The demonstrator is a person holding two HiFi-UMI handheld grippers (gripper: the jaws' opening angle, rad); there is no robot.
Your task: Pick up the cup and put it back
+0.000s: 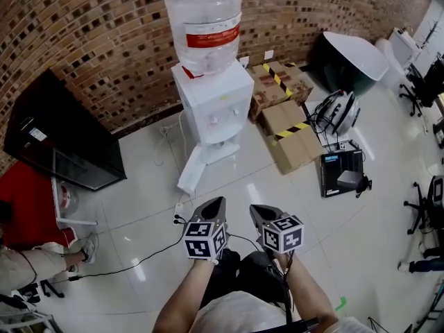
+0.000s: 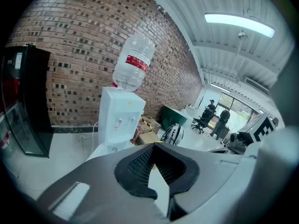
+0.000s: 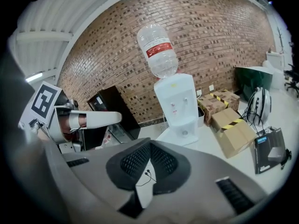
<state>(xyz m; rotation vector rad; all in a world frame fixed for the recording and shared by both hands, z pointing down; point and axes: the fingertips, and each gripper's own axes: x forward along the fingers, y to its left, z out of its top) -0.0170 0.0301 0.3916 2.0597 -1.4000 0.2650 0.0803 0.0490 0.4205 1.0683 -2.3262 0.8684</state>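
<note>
Nearest to us, the left gripper (image 1: pixel 219 201) and the right gripper (image 1: pixel 254 209) sit side by side low in the head view, each with its jaws closed together and nothing between them. We cannot make out the cup in any view. Ahead of both stands a white water dispenser (image 1: pixel 211 103) with a big clear bottle (image 1: pixel 203 19) upended on top, against a brick wall (image 1: pixel 83 33). Taped cardboard boxes (image 1: pixel 291 134) sit just right of it, a black cabinet (image 1: pixel 59 134) stands well to its left, and a thin cable (image 1: pixel 139 259) trails over the glossy white floor (image 1: pixel 146 186).
</note>
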